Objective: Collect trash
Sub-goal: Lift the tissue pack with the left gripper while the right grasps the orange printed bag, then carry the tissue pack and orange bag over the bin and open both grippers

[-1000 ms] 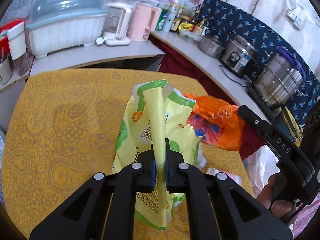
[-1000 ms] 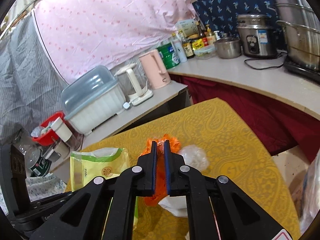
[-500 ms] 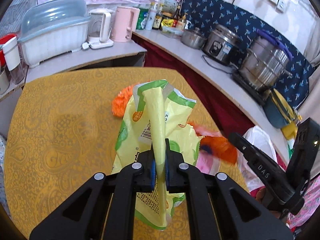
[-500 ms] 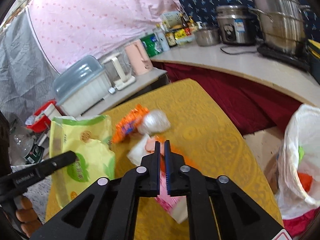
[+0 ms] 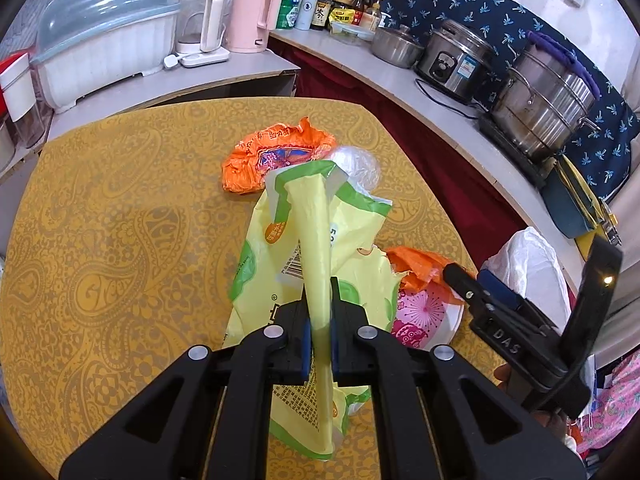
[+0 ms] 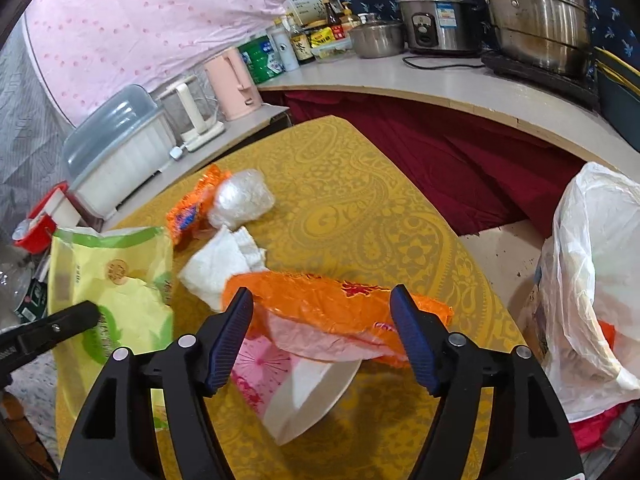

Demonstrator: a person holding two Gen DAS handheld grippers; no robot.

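My left gripper (image 5: 319, 320) is shut on a yellow-green plastic bag (image 5: 316, 248), held above the yellow table (image 5: 120, 240); the bag also shows in the right wrist view (image 6: 112, 280). My right gripper (image 6: 322, 328) is open, its fingers on either side of an orange wrapper (image 6: 340, 304) that lies on a crushed pink-white paper bowl (image 6: 296, 384). That wrapper (image 5: 420, 268) and the bowl (image 5: 424, 312) also show in the left wrist view. A second orange wrapper (image 6: 192, 208), a clear plastic ball (image 6: 240, 200) and a white tissue (image 6: 220, 264) lie farther back.
A white trash bag (image 6: 592, 280) hangs open past the table's right edge. Behind the table, a counter (image 5: 400, 76) carries a dish box (image 5: 108, 52), kettles, bottles, a rice cooker (image 5: 456, 64) and a steel pot (image 5: 548, 108).
My right gripper has opened and let go of the orange wrapper, which now lies on the paper bowl. My left gripper still holds the yellow-green bag.
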